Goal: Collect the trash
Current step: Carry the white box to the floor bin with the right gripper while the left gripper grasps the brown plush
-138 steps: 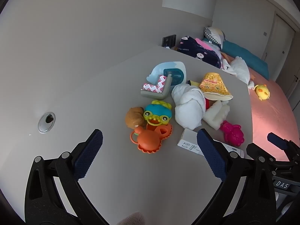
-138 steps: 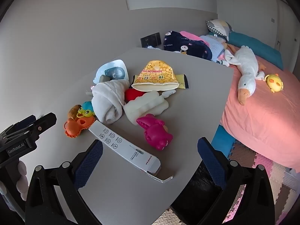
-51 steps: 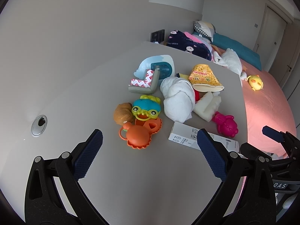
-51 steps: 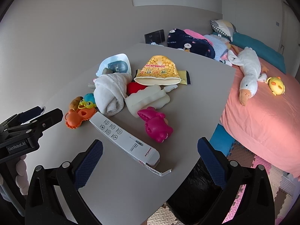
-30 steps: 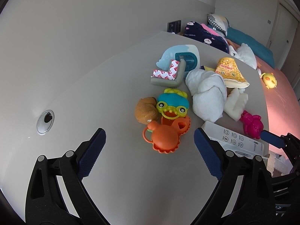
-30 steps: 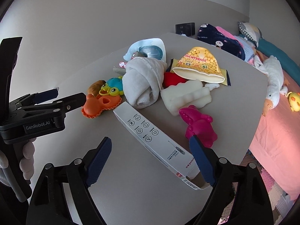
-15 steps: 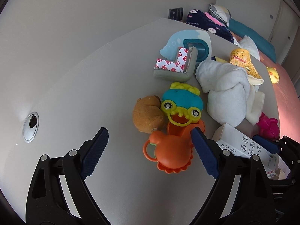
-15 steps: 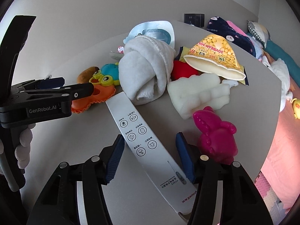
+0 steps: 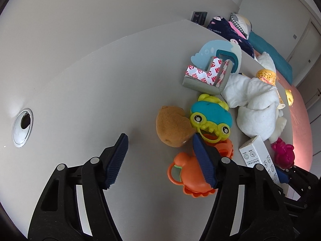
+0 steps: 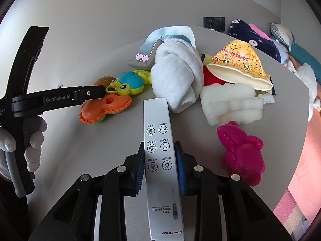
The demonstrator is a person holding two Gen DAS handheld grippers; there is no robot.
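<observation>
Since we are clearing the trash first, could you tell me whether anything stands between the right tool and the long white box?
Nothing does. The right tool is already shut on the white box, its pads pressed against the box's two long sides. The white towel lies just past the box's far end and the pink toy off to one side.

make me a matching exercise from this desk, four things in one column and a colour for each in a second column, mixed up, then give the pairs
Things:
1. box
2. rabbit toy
3. frog toy
4. soybean bag

Colours:
A. magenta
B. yellow
C. white
D. blue and lime green

Pairs: 1-C, 2-A, 3-D, 4-B
</observation>
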